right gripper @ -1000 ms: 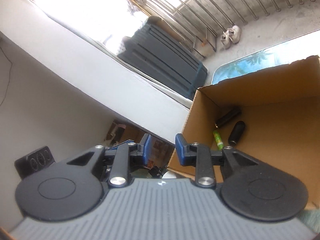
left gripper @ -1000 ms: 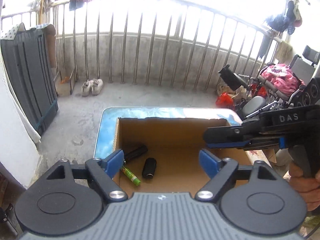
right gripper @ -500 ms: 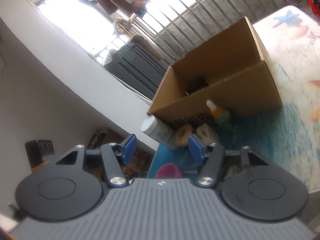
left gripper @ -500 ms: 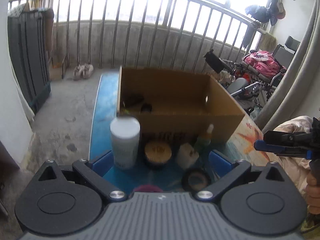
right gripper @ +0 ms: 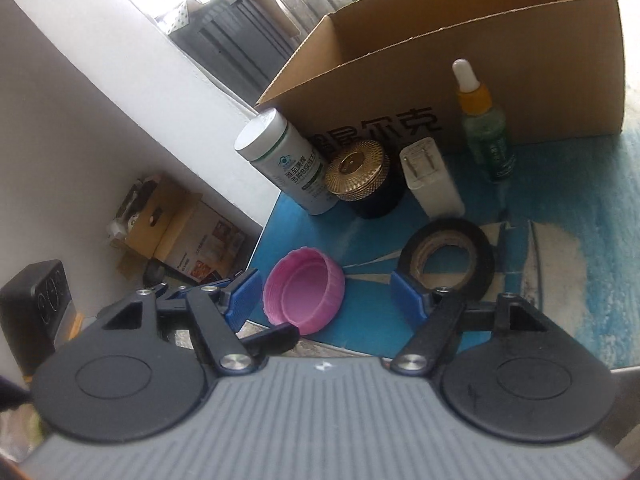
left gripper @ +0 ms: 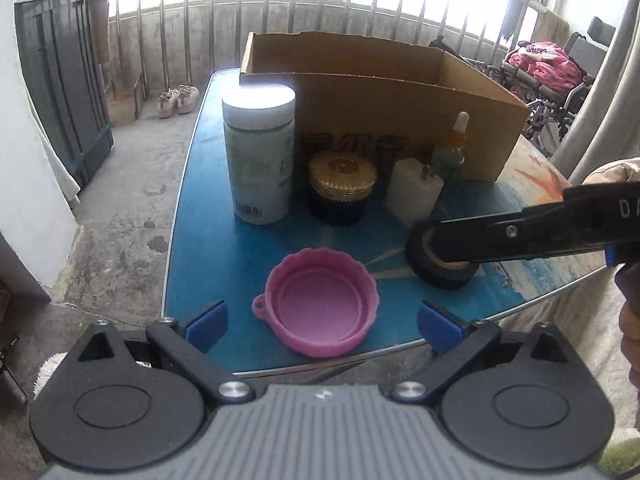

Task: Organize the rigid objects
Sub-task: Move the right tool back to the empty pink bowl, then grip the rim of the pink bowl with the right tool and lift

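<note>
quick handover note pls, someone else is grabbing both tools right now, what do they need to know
Left tool: open, empty, low in front of the pink lid.
Right tool: jaws opening, nothing gripped, near the tape roll.
On the table, in front of the cardboard box: white bottle, gold-lidded jar, white plug, dropper bottle, lid and tape.
Done: cannot tell from here; the box's inside is out of sight.
Left: all six still need boxing.
</note>
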`<state>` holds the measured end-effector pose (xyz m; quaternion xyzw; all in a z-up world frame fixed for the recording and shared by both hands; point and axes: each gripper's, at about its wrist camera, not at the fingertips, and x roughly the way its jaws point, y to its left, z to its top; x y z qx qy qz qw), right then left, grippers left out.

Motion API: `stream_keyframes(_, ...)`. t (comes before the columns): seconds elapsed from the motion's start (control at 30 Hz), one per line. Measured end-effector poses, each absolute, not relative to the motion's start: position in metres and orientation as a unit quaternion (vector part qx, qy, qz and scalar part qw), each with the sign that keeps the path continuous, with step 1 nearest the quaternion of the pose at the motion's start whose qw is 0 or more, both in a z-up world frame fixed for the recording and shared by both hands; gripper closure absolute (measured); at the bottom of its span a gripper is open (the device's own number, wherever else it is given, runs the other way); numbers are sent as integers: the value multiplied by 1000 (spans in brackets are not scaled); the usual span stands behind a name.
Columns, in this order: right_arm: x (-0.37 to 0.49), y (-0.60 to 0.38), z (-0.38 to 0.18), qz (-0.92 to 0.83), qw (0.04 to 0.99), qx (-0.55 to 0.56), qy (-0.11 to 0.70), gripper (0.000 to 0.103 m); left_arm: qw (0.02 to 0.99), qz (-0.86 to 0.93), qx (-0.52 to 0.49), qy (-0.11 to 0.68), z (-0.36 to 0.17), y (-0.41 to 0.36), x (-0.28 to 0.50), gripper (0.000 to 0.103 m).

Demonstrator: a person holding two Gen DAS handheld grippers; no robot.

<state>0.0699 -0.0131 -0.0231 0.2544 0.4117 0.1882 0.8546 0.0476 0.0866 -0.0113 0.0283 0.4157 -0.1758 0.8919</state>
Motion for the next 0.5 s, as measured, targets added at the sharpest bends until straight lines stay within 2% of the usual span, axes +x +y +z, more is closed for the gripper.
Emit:
stream_keyframes(0.3,91,13,-44,192,836,257,445,42,882,-169,106,426,-27,76,56,4)
stream_keyframes(0.4,98,16,-53,189,829,267,453,52,880,-172,123,426,-32,73,56,10)
stream_keyframes(0.5,102,18,-60,188,824,272,461,63,877,-173,118,434,-36,74,57,23)
